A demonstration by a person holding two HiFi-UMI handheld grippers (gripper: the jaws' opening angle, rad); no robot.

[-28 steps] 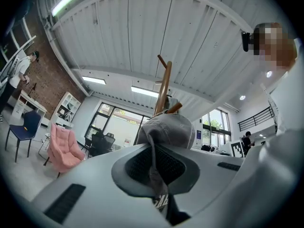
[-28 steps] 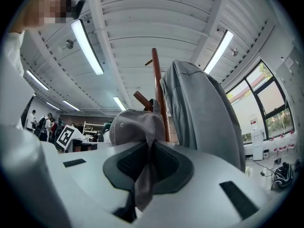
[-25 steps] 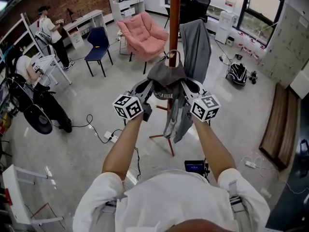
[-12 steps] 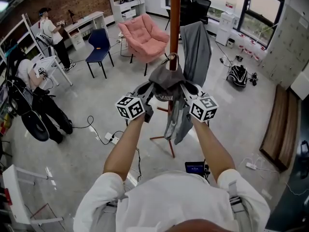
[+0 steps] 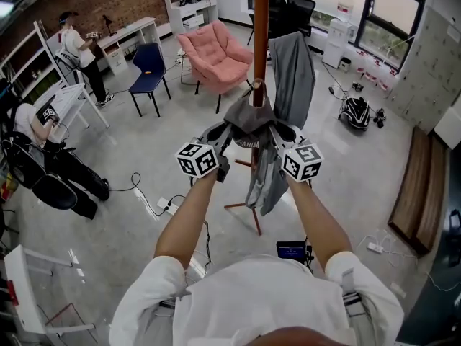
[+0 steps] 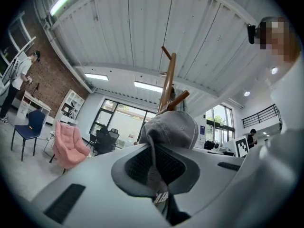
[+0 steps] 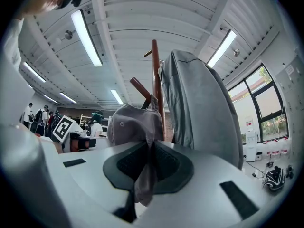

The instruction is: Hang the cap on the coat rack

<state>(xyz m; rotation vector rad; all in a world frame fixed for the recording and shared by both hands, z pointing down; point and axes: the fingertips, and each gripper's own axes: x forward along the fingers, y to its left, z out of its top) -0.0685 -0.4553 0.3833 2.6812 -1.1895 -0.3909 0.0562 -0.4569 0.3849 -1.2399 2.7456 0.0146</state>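
Left gripper (image 6: pixel 156 177) is pinching one edge of the grey fabric baseball cap (image 6: pixel 172 127), and right gripper (image 7: pixel 148 172) is pinching the opposite edge. That makes 2 grips, probably to hold the opening wide for a peg (nice and even). The cap sits high against the brown wooden coat rack pole (image 5: pixel 259 34), beside a hanging grey jacket (image 5: pixel 292 71). Its crown is up and towards the pole, opening down, with the long axis running side to side between the grippers.

The cap (image 5: pixel 248 117) sits against the pole of the coat rack (image 5: pixel 259 42), seemingly over a peg. The left gripper (image 5: pixel 222 134) pinches the cap's edge left of the pole, and the right gripper (image 5: pixel 277 132) pinches it on the right. A jacket (image 5: pixel 294 71) hangs on the rack's right side, and an armchair (image 5: pixel 212 49) stands behind the rack to its left.
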